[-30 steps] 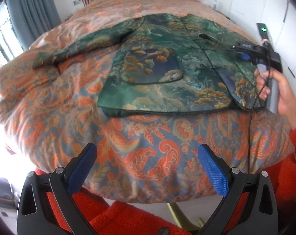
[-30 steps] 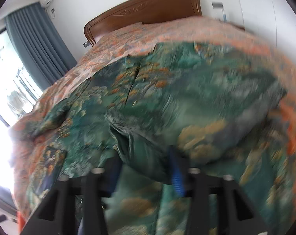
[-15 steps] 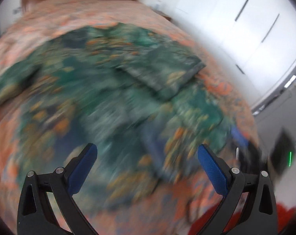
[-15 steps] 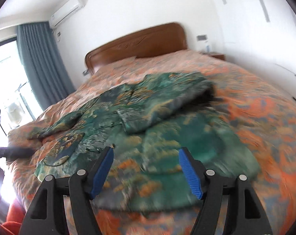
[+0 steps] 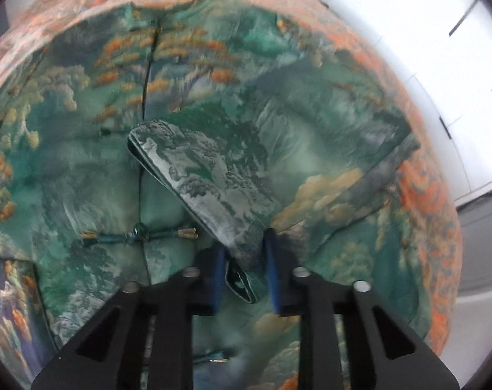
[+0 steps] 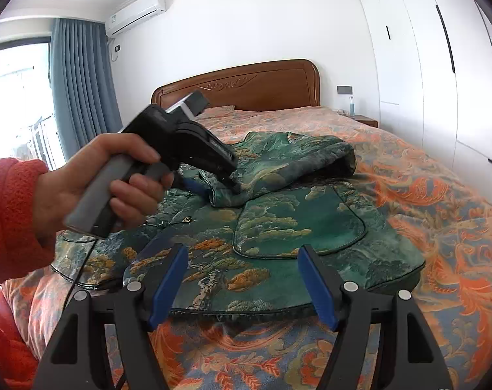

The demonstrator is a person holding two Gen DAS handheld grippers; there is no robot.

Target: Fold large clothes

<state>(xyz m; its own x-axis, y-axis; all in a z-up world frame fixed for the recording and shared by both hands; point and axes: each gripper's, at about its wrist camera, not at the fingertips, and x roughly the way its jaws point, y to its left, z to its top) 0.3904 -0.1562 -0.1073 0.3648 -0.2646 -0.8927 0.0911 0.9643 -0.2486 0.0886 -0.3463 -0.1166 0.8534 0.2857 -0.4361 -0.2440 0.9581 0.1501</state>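
A green landscape-print jacket [image 6: 278,227] lies front up on the bed, its right sleeve [image 5: 213,175] folded across the chest. My left gripper [image 5: 244,273] is shut on the cuff end of that sleeve [image 6: 223,195], and it also shows in the right wrist view [image 6: 228,182], held by a hand in a red sleeve. My right gripper [image 6: 242,279] is open and empty, hovering above the jacket's hem near the bed's foot. A frog button [image 5: 138,232] closes the jacket front.
The orange paisley bedspread [image 6: 441,214] covers the bed around the jacket. A wooden headboard [image 6: 246,84] stands at the far end, white wardrobes [image 6: 441,65] to the right, and a blue curtain [image 6: 80,91] and a window to the left.
My left gripper moved in from the bed's foot and closed on the sleeve. My right gripper let go of the sleeve, opened, and pulled back to the hem.
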